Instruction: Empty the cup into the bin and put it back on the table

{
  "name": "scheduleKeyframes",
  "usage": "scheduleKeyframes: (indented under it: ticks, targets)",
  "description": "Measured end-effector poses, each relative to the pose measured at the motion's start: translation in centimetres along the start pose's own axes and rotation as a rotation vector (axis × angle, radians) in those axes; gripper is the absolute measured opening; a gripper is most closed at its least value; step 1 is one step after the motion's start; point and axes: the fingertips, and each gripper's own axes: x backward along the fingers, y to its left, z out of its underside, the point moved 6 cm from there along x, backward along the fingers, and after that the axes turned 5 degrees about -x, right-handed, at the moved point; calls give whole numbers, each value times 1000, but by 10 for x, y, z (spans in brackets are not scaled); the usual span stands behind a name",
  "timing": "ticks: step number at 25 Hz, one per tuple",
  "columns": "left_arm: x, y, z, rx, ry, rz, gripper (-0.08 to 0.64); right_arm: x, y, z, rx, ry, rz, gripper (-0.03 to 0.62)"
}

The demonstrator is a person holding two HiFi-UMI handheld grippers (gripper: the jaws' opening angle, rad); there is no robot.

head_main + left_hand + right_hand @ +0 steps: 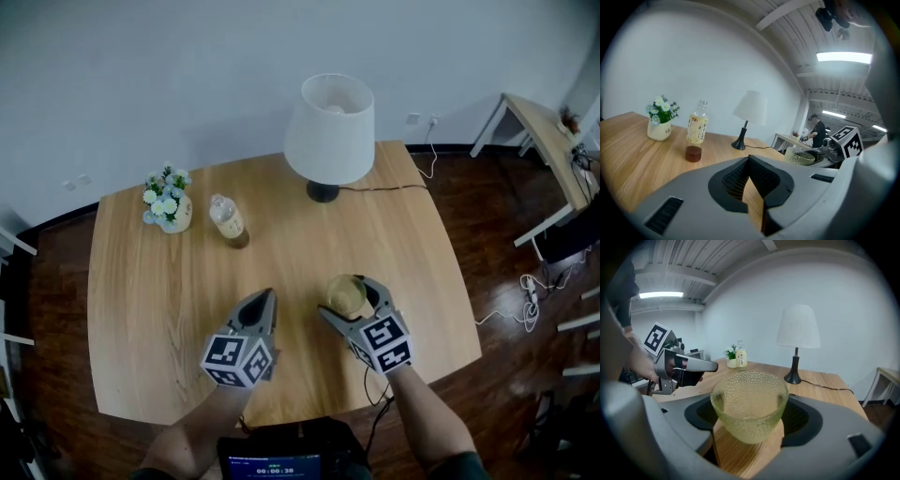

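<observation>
The cup [749,404] sits upright at the front of the surface [150,309], pinched between the right gripper's [349,300] fingers (it looks empty, and no bin shows). I'd guess it's being put back, so next comes letting go. The left gripper's [269,298] fingers are pressed together on nothing.

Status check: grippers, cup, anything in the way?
Left gripper shut, empty. Right gripper shut on dimpled yellow-green glass cup, upright over wooden table. Labelled plastic bottle, white flower vase, white-shaded lamp well clear, far side.

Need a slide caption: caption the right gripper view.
Right hand-held gripper grips a dimpled yellowish glass cup at the wooden table.
</observation>
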Motion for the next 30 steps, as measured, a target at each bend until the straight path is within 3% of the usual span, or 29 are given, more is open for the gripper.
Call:
scheduleKeyframes:
  ticks: [7,10,19,30]
  targets:
    - [-25,12,33,5,106,-45,-6,-33,-13,31,-29,22,15,394]
    - [-32,13,46,-1,154,-71,-6,-43,-11,35,5,14,21,394]
    - [-51,17,67,8,233,-100,-6,-59,-19,46,-21,0,8,396]
    - [-57,20,76,22,251,-119,-6,-63,-20,47,-45,-24,-23,402]
